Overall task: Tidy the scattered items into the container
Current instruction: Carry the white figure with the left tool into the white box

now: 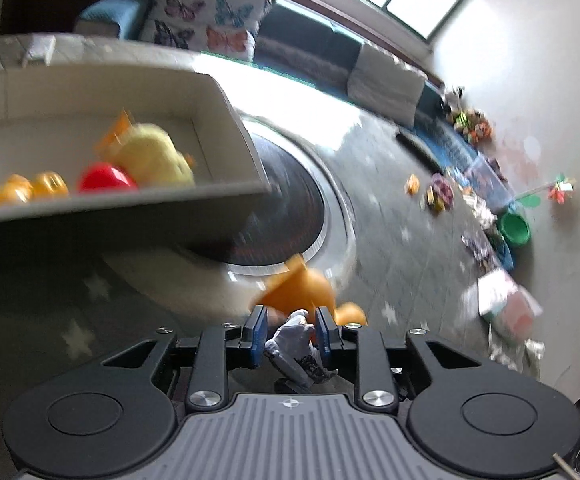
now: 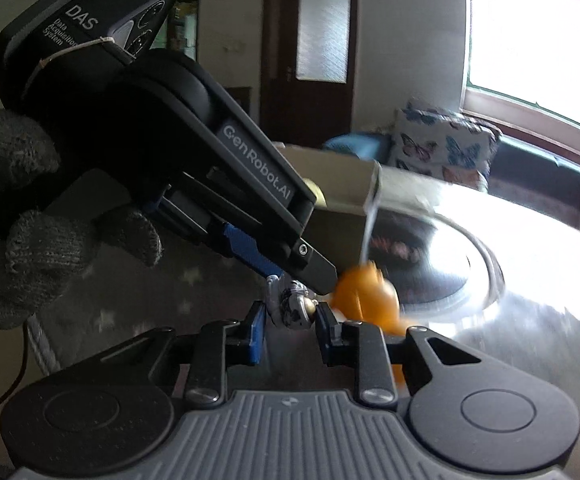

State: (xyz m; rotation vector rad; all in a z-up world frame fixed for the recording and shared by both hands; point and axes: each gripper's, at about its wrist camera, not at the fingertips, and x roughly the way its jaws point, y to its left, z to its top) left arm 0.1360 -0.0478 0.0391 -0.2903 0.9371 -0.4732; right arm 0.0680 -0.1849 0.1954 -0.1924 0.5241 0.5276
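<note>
A white open box [image 1: 226, 112] holds a yellow plush [image 1: 154, 156], a red ball [image 1: 104, 178] and orange pieces [image 1: 26, 190]. In the left wrist view my left gripper [image 1: 290, 330] has a small white-and-black astronaut figure [image 1: 296, 340] between its blue pads, with an orange toy [image 1: 302, 288] blurred just beyond. In the right wrist view my right gripper [image 2: 290, 330] stands around the same figure [image 2: 292, 304], and the left gripper [image 2: 306, 268] comes down onto it from above. The orange toy [image 2: 370, 292] lies behind it.
The box stands on a glossy table with a dark round inset [image 1: 290, 200]. A butterfly cushion [image 1: 210, 8] and a sofa lie beyond. Toys and a green bowl [image 1: 514, 228] litter the floor by the wall. A gloved hand [image 2: 22, 216] holds the left gripper.
</note>
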